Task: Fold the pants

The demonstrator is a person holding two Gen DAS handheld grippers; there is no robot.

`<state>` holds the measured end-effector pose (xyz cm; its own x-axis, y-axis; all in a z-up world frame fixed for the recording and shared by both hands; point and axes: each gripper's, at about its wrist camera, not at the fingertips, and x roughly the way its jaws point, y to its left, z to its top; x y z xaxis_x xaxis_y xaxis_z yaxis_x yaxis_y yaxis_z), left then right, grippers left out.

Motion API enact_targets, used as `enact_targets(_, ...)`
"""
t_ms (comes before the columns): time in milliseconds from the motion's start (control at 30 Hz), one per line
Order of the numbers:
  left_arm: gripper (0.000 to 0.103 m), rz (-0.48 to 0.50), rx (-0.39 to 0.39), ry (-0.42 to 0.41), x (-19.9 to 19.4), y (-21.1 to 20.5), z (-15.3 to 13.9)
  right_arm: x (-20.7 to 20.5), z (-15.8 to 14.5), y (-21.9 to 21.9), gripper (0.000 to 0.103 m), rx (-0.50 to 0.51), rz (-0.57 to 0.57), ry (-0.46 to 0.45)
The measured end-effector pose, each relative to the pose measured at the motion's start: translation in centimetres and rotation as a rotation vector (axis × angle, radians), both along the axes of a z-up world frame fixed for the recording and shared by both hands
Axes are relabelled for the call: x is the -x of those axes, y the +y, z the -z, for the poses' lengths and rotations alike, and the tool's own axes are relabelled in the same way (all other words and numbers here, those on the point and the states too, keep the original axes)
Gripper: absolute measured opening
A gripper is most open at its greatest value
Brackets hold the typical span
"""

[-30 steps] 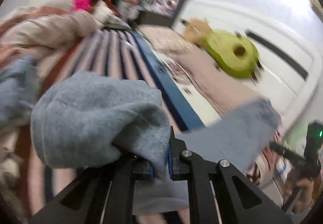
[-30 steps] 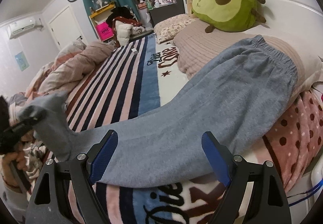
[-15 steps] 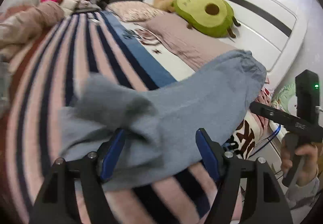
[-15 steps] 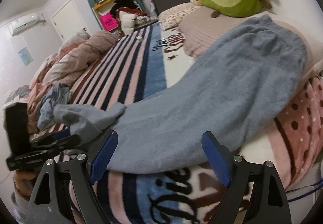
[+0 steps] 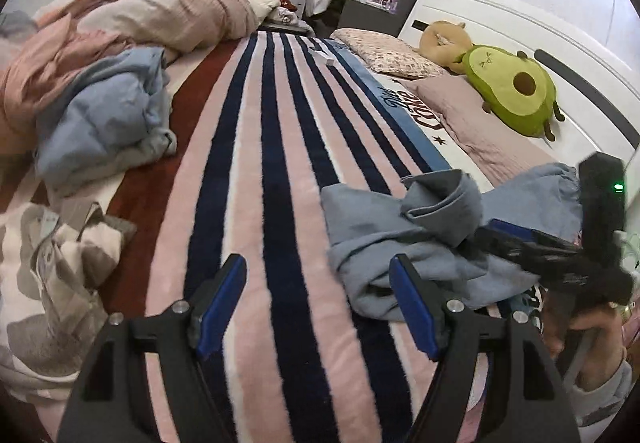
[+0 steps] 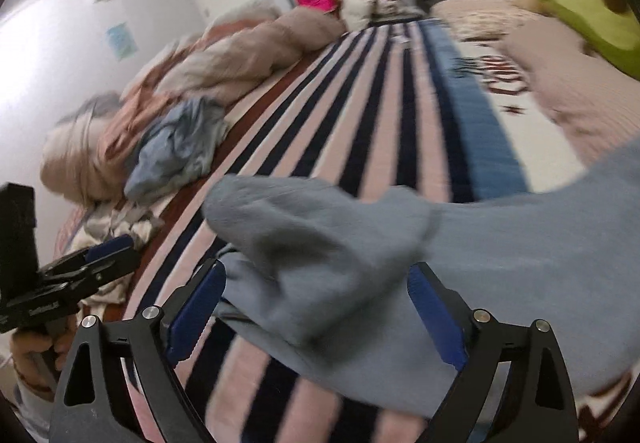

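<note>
Grey-blue pants (image 5: 404, 243) lie on the striped blanket (image 5: 256, 171), their leg end thrown back in a loose heap over the rest. In the right wrist view the pants (image 6: 360, 255) fill the lower middle. My left gripper (image 5: 316, 307) is open and empty, over the blanket just left of the heap. My right gripper (image 6: 316, 311) is open, its jaws either side of the bunched leg end without closing on it. The right gripper also shows in the left wrist view (image 5: 532, 247), the left gripper in the right wrist view (image 6: 96, 263).
A light blue garment (image 5: 108, 111) and a pink duvet (image 5: 132, 19) lie at the left. Crumpled pale clothes (image 5: 64, 263) sit near left. An avocado plush (image 5: 512, 91), pillows (image 5: 472, 123) and the white headboard (image 5: 540, 31) are at the right.
My left gripper let go of the pants leg end, which dropped onto the pants, and drew back left. My right gripper moved in over the leg end.
</note>
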<state>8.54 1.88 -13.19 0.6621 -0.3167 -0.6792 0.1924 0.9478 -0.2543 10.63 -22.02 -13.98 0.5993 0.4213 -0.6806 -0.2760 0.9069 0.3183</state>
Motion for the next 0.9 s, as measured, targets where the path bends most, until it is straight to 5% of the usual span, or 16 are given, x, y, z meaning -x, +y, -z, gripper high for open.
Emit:
enact_targets(100, 0.07, 0.011, 0.021, 0.0, -0.3, 0.1, 0.4, -1.3, 1.3, 2.3, 0.088, 0.088, 0.016, -0.004)
enact_targets(267, 0.07, 0.066, 0.038, 0.004, -0.3, -1.2, 0.8, -1.8, 1.7, 0.1, 0.025, 0.09, 0.172, -0.032)
enact_targets(367, 0.07, 0.104, 0.032, 0.012, -0.4, -2.6, 1.2, -0.5, 1.1, -2.8, 0.021, 0.075, 0.268, -0.051)
enact_targets(600, 0.072, 0.223, -0.052, 0.055, -0.5, -7.3, 3.1, 2.3, 2.5, -8.3, 0.029, 0.022, 0.343, 0.052)
enact_targets(733, 0.072, 0.221, -0.083, 0.075, -1.3, -8.6, 4.1, 3.1, 2.7, -10.0, 0.077, -0.122, 0.312, 0.056)
enact_targets(833, 0.071, 0.193, -0.103, 0.037, -1.5, -9.0, 4.0, 1.8, 3.4, -9.7, 0.079, -0.14, 0.287, 0.101)
enact_targets(867, 0.066, 0.183, -0.113, 0.024, -1.6, -9.1, 3.9, 1.3, 3.7, -9.4, 0.074, -0.133, 0.284, 0.116)
enact_targets(900, 0.05, 0.178, -0.12, 0.011, -1.6, -9.1, 3.7, 0.8, 4.0, -9.1, 0.065, -0.132, 0.276, 0.131)
